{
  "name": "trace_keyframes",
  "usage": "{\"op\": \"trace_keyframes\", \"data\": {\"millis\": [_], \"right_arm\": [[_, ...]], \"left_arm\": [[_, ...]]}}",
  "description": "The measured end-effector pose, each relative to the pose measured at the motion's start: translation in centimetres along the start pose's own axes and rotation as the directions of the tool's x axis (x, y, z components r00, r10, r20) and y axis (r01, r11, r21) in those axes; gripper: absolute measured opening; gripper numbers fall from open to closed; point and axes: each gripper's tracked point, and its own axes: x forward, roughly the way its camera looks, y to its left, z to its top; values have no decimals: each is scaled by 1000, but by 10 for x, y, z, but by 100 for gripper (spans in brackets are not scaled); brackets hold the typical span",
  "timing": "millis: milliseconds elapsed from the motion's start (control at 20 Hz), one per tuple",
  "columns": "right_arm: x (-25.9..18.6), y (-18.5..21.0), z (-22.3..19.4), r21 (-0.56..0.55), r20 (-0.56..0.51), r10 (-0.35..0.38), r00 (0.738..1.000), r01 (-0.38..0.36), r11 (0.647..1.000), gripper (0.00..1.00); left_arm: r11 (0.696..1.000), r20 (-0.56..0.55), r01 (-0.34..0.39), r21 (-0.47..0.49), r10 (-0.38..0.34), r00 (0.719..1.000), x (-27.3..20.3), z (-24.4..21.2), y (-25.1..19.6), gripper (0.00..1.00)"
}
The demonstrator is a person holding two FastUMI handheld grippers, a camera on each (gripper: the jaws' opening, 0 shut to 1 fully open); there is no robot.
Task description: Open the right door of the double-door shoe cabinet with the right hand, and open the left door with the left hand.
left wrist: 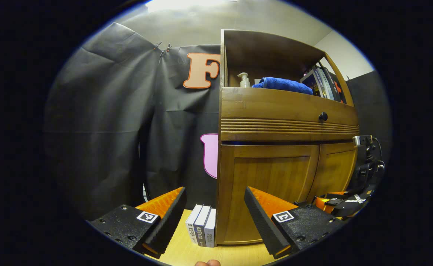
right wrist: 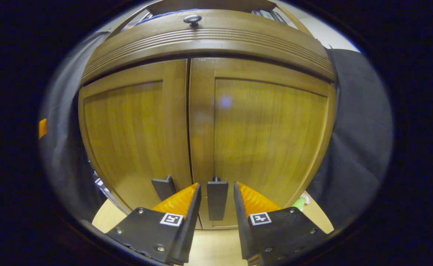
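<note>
I am bringing the right gripper [right wrist: 216,201] around the right door's handle [right wrist: 217,199], a dark upright bar just right of the cabinet's centre seam [right wrist: 189,122]; jaws released, straddling it, not yet pressing. Both doors are sitting closed. The left handle [right wrist: 164,187] lies just left of the seam. My left gripper [left wrist: 214,210] is hanging open by the cabinet's left corner, farther off.

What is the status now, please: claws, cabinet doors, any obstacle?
Right claw open, straddling right door handle, not clamped. Left claw open, off cabinet's left corner. Both doors closed. Books beside cabinet.
</note>
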Motion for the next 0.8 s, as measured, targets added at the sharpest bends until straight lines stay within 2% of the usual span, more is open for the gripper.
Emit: {"op": "trace_keyframes", "data": {"millis": [50, 150, 250, 300, 400, 450, 500, 800], "right_arm": [[0, -1, -1, 1, -4, -11, 1000, 11, 1000, 52], [8, 1, -4, 9, -6, -22, 1000, 22, 1000, 34], [13, -1, -6, 14, -19, -23, 1000, 23, 1000, 35], [11, -1, -2, 35, -18, -35, 999, 35, 999, 35], [17, -2, -5, 46, -3, -54, 999, 54, 997, 27], [15, -2, -6, 47, 0, -64, 998, 64, 997, 29], [12, -2, -6, 46, 2, -71, 997, 71, 996, 29], [9, -5, -8, 74, -7, -112, 994, 113, 991, 29]], "left_arm": [[1000, -6, -3, -2, 3, 1000, 1, -2, 2, 97], [1000, -9, -8, -9, 8, 1000, 4, -4, 4, 94], [1000, -12, -11, -12, 11, 1000, 4, -6, 6, 97], [1000, -13, -11, -11, 11, 1000, 4, -7, 7, 94], [1000, -13, -8, -16, 8, 1000, 4, -7, 7, 94], [1000, -13, -6, -20, 5, 1000, 4, -7, 7, 97], [1000, -14, -3, -20, 3, 1000, 3, -7, 7, 94], [1000, 0, 4, -16, -4, 1000, 1, -2, 7, 97]]}}
